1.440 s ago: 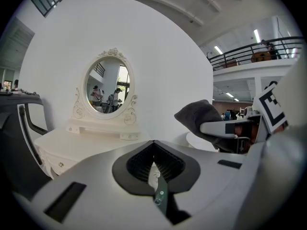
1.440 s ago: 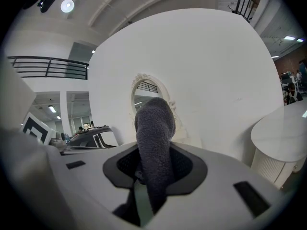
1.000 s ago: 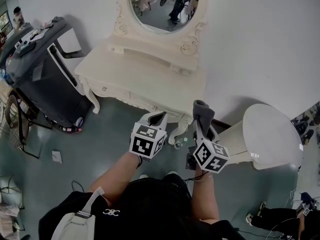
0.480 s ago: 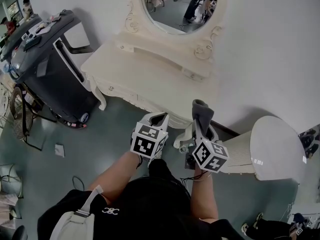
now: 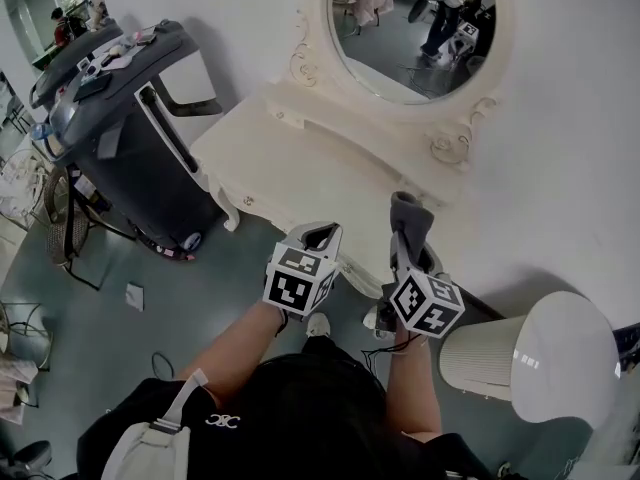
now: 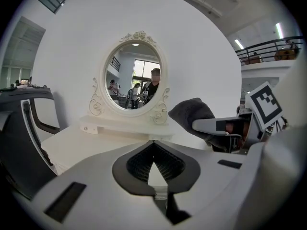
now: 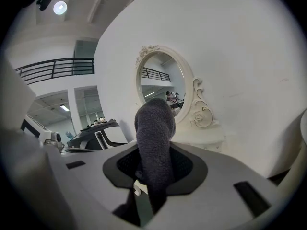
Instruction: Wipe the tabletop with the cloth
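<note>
You have stepped closer since a second ago. The cream-white carved dressing table (image 5: pixel 262 193) now looks bigger in the head view. Its oval mirror (image 5: pixel 415 28) has slid to the right, and the white round-topped bin (image 5: pixel 545 358) has dropped toward the bottom right corner.

You hold your left gripper (image 5: pixel 320 235) over the front edge of the table. Its jaws are closed with the tips touching, and nothing is between them. You can see a bit of the pale tabletop (image 5: pixel 320 163) through the small gap below the tips.

Your right gripper (image 5: pixel 408 248) is just beside the left one. Its jaws are squeezed tight on the dark grey fuzzy cloth (image 5: pixel 408 213). The cloth stands up out of the jaws and flops over at the top. It is in the air and is not touching the tabletop.

The tabletop is bare and sits under the mirror, against the white wall (image 5: pixel 560 148). A big black cart (image 5: pixel 120 108) stands to the left of the table on the dark green floor (image 5: pixel 150 298).
</note>
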The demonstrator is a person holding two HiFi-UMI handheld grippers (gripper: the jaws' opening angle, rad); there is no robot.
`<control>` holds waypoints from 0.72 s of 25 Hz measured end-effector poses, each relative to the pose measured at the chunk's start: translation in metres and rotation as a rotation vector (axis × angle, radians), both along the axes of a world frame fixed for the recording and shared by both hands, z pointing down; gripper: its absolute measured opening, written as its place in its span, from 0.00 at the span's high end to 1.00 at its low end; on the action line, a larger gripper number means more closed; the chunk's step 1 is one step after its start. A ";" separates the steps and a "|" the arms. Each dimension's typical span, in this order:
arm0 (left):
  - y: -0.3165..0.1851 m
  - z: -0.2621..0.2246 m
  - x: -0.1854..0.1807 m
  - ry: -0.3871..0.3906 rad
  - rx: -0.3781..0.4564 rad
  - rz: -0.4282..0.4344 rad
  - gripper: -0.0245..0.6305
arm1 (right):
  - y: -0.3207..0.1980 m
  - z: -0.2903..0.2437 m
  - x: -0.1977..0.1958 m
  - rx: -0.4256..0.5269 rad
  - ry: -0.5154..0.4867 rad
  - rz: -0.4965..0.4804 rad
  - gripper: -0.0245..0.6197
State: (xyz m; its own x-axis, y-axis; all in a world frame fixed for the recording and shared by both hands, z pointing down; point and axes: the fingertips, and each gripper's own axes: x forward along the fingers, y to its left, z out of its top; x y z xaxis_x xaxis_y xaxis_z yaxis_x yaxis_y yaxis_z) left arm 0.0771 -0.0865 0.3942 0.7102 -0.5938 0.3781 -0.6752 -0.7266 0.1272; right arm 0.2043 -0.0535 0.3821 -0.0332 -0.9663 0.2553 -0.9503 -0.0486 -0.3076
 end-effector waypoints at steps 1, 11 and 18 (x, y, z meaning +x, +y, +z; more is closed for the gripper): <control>-0.008 0.000 0.003 -0.001 -0.003 -0.005 0.96 | -0.008 0.001 0.005 -0.006 0.000 -0.001 0.77; -0.061 0.026 0.067 -0.056 -0.065 0.036 0.96 | -0.038 0.047 0.124 -0.118 0.008 0.151 0.77; -0.094 0.039 0.112 -0.121 -0.077 0.085 0.96 | -0.047 0.087 0.235 -0.218 0.113 0.263 0.77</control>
